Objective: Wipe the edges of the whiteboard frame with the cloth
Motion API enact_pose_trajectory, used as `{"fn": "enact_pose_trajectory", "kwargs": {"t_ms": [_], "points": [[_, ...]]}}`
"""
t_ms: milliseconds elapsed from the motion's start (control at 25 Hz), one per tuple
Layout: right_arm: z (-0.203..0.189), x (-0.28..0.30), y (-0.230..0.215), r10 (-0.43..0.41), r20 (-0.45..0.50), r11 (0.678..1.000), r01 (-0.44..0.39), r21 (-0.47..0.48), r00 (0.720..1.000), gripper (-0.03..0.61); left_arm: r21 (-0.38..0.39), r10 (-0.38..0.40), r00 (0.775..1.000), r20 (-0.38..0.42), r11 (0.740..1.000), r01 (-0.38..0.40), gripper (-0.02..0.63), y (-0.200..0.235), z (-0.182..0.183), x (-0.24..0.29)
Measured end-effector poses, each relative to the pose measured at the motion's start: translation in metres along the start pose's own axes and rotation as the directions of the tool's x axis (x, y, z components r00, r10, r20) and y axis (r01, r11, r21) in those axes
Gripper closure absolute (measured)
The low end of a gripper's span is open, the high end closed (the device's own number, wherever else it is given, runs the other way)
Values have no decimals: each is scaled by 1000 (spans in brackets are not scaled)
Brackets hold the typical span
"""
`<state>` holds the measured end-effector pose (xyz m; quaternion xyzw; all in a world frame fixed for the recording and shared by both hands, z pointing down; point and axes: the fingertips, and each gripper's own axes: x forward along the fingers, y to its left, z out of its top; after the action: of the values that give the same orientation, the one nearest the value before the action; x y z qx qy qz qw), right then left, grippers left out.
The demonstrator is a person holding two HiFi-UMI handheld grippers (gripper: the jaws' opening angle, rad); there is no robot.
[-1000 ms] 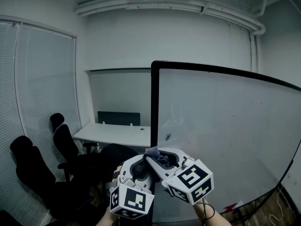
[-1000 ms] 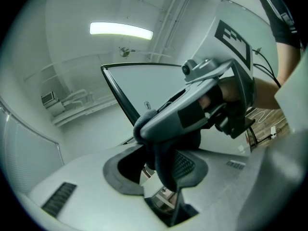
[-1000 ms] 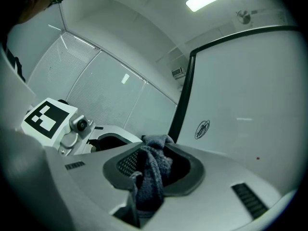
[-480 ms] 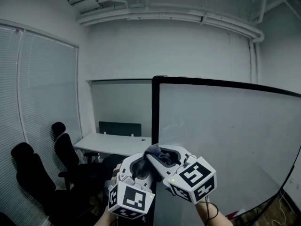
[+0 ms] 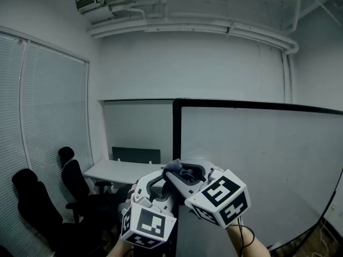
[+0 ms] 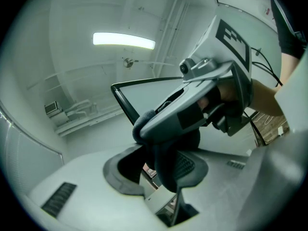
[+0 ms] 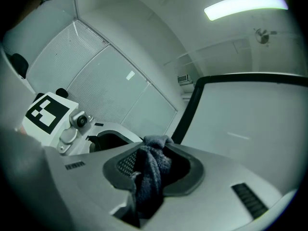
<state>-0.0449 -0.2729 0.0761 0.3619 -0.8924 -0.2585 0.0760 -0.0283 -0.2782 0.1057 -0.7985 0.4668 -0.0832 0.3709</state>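
No words, numbers or brand names are showing clearly enough to read. The white cube [image 5: 147, 226] on the left gripper [image 5: 155, 189] and the white cube [image 5: 220, 197] on the right gripper [image 5: 182, 174] are showing only black square patterns, not letters.

The whiteboard [image 5: 257, 159] runs off the head view at 3 and 5 o'clock, and its lower left corner sits behind the right gripper [image 5: 184, 174]. Most of the cloth [image 7: 150, 174] is buried between that gripper's jaws. The chair [image 5: 32, 208] at 8 o'clock is cut off below.
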Motion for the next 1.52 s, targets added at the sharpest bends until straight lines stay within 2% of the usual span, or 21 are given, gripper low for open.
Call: {"fn": "enact_pose_trajectory", "kwargs": {"t_ms": [600,1040,1520], "points": [[60,3,-32,-75,3,985,75,-153,997,474,48,42,997,67,998,-46,480,47,49,14],[93,5,-55,-122,3,968,120,-220,993,474,51,55,994,96,997,-60,480,73,77,27],[130,5,-78,-177,30,944,178,-279,984,474,91,85,989,119,991,-96,480,102,109,39]]}}
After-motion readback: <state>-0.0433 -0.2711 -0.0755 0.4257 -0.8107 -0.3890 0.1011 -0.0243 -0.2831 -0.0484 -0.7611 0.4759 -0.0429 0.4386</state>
